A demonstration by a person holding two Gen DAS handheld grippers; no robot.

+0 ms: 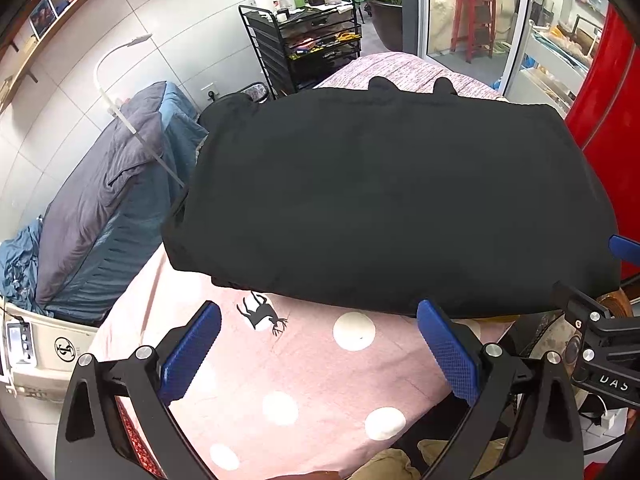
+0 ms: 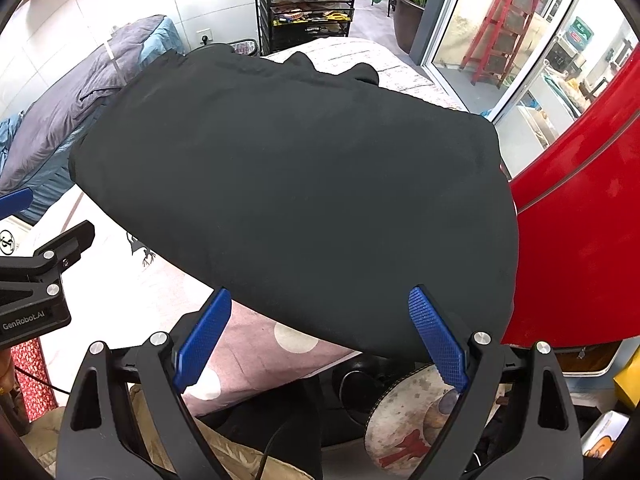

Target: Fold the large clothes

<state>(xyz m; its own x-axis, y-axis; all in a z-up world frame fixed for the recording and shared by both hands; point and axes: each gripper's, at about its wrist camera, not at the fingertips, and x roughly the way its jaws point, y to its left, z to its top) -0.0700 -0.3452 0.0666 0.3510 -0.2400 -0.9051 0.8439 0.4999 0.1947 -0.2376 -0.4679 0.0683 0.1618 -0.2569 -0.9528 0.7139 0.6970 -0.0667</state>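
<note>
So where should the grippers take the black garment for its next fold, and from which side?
Probably along the near hem of the black garment, where it hangs past the pink spotted cover. That edge faces both open grippers, left gripper and right gripper, so coming straight in from the near side, one per near corner, looks easiest. The far edge is bunched and farther off.

White tiled wall (image 1: 168, 12), glass doors (image 1: 472, 12)

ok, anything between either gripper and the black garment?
Nothing visible. The left gripper is open with only bare pink polka-dot cloth between it and the black garment. The right gripper is open right at the garment's near edge.
</note>
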